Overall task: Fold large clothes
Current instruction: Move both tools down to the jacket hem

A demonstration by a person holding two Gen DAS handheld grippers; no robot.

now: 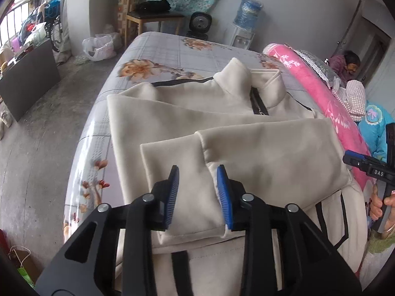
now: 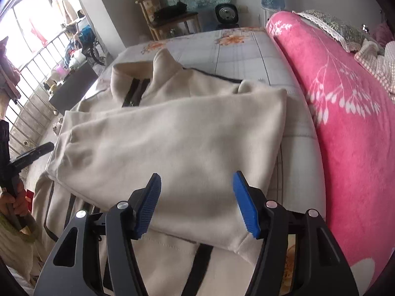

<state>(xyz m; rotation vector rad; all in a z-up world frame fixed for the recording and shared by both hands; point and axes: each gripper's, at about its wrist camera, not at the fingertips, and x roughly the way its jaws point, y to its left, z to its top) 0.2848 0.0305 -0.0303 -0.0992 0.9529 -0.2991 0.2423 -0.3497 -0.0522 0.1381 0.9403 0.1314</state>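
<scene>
Lying on the bed (image 1: 158, 49) is the cream jacket (image 1: 177, 113), collar toward the far end, both sleeves folded across the chest. Left claw (image 1: 197, 192) hovers over the sleeve cuffs (image 1: 187, 172), blue pads apart w/ cuff fabric between them, not clamped. Right claw (image 2: 197, 197) hangs above the folded sleeve (image 2: 172, 138), pads wide apart, nothing gripped. Pink blanket (image 2: 345, 113) runs along the jacket's right side; wooden chair (image 1: 148, 12) and water dispenser (image 1: 243, 24) stand beyond the bed.

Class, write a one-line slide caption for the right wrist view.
Open right gripper poised above a folded sleeve of a cream zip-up jacket spread on a floral bedsheet beside a pink blanket.
</scene>
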